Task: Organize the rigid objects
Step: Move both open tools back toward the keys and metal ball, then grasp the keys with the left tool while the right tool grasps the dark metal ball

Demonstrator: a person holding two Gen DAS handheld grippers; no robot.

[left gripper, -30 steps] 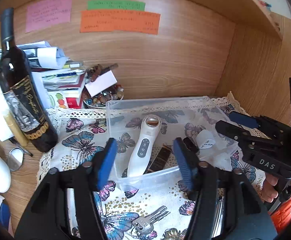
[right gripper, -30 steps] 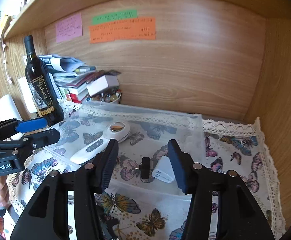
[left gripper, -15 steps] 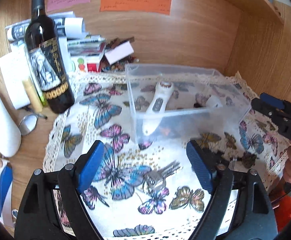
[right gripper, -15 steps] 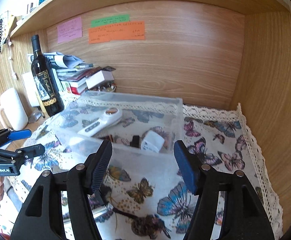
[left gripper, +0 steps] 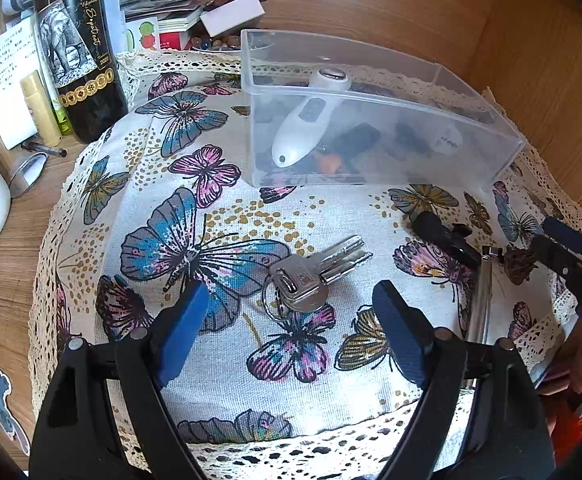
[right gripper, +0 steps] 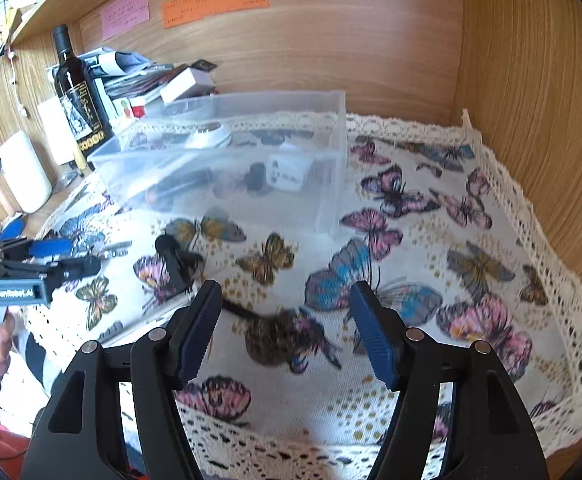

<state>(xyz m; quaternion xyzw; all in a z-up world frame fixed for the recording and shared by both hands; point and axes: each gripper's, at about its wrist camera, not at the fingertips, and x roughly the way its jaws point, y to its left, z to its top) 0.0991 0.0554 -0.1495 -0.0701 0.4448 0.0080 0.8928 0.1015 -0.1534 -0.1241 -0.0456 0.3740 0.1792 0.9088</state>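
Observation:
A bunch of silver keys point(left gripper: 315, 276) lies on the butterfly cloth point(left gripper: 195, 208), just ahead of my left gripper point(left gripper: 289, 308), which hangs open above it and touches nothing. Behind stands a clear plastic box point(left gripper: 371, 120) holding a white handheld device point(left gripper: 311, 124), a white plug point(right gripper: 287, 172) and small dark items. My right gripper point(right gripper: 285, 296) is opening over a dark fuzzy charm point(right gripper: 271, 340) on a cord, with nothing pressed between its pads. A black clip-like piece point(right gripper: 171, 260) lies to its left.
A wine bottle point(left gripper: 79, 48), a yellow tube point(left gripper: 41, 108), a small mirror point(left gripper: 27, 168) and stacked books point(right gripper: 151, 80) crowd the back left. A white jar point(right gripper: 23, 172) stands at far left. Wooden walls close the back and right. A metal strip point(left gripper: 479, 300) lies by the clip.
Both grippers have drawn back from over the box and sunk toward the cloth. The left now hangs over the keys, the right over the fuzzy charm. Both jaws stand wider.

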